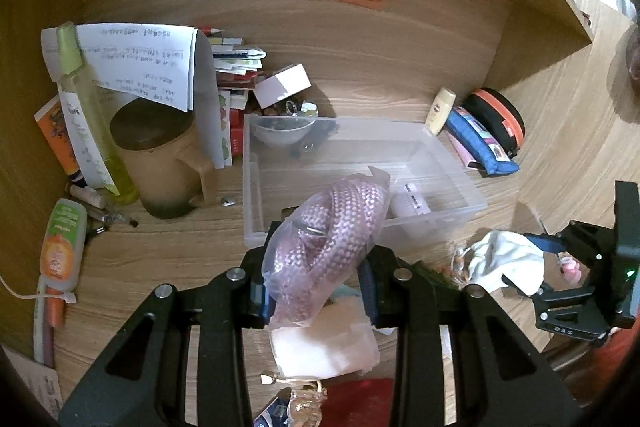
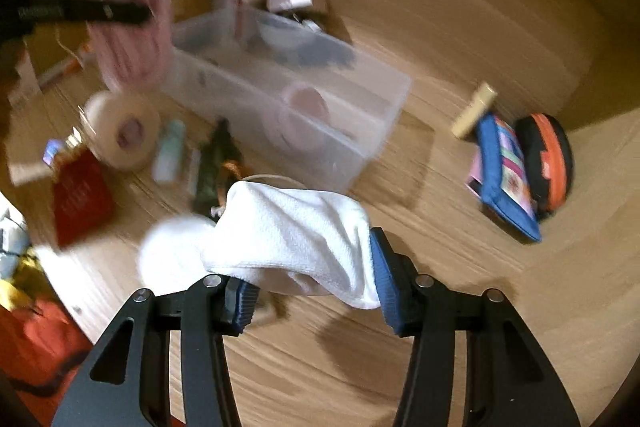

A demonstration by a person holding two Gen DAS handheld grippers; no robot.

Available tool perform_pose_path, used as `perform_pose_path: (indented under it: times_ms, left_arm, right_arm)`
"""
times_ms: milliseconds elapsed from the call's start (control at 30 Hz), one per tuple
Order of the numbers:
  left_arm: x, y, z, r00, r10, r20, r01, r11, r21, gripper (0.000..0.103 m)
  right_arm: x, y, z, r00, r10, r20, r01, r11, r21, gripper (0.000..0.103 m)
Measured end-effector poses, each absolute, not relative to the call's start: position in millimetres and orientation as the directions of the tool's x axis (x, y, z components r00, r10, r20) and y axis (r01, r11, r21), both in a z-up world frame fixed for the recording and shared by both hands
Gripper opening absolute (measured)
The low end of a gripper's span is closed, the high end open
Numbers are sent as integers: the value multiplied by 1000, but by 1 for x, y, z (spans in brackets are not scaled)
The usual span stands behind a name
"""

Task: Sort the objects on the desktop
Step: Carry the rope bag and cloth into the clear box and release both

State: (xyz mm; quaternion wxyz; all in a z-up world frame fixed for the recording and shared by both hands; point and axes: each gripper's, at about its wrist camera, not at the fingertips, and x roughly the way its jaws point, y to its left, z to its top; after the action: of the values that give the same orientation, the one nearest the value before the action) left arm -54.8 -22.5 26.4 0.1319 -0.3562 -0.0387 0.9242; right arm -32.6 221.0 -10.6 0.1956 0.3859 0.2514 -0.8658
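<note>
My left gripper (image 1: 316,291) is shut on a clear bag holding a pink braided cord (image 1: 332,227), lifted just in front of the clear plastic bin (image 1: 452,215). The same bag (image 2: 132,35) shows blurred at the upper left of the right wrist view. My right gripper (image 2: 316,287) is shut on a white cloth (image 2: 296,239) above the wooden desk; the same cloth (image 1: 504,259) hangs at the right of the left wrist view. The bin (image 2: 380,131) holds a small bowl (image 1: 280,131) and a white tube (image 1: 412,203).
A brown mug (image 1: 160,155), a green bottle (image 1: 88,107) and papers (image 1: 140,63) stand at the left. A blue pouch (image 1: 480,143), an orange-black case (image 1: 500,115) and a small cream bottle (image 1: 440,111) lie right of the bin. A tape roll (image 2: 124,127) and red packet (image 2: 80,195) lie near the front.
</note>
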Motion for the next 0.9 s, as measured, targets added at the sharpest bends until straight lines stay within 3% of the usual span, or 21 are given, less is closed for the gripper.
perform_pose_path:
  times_ms: [133, 333, 700, 900]
  left_arm:
    - [-53, -21, 29, -716, 280, -639, -223, -960, -171, 33]
    - [-53, -20, 37, -727, 291, -622, -229, -957, -180, 33]
    - [-58, -14, 63, -762, 302, -573, -253, -953, -166, 33]
    - [-75, -13, 70, -762, 310, -568, -256, -951, -175, 33]
  right_arm:
    - [-37, 239, -15, -671, -10, -741, 439, -811, -387, 46]
    - [-49, 262, 8, -743, 32, -668, 300, -877, -376, 46]
    - [-62, 271, 58, -788, -177, -590, 317, -938, -143, 46]
    - [-73, 254, 64, -785, -235, -573, 357, -928, -108, 46]
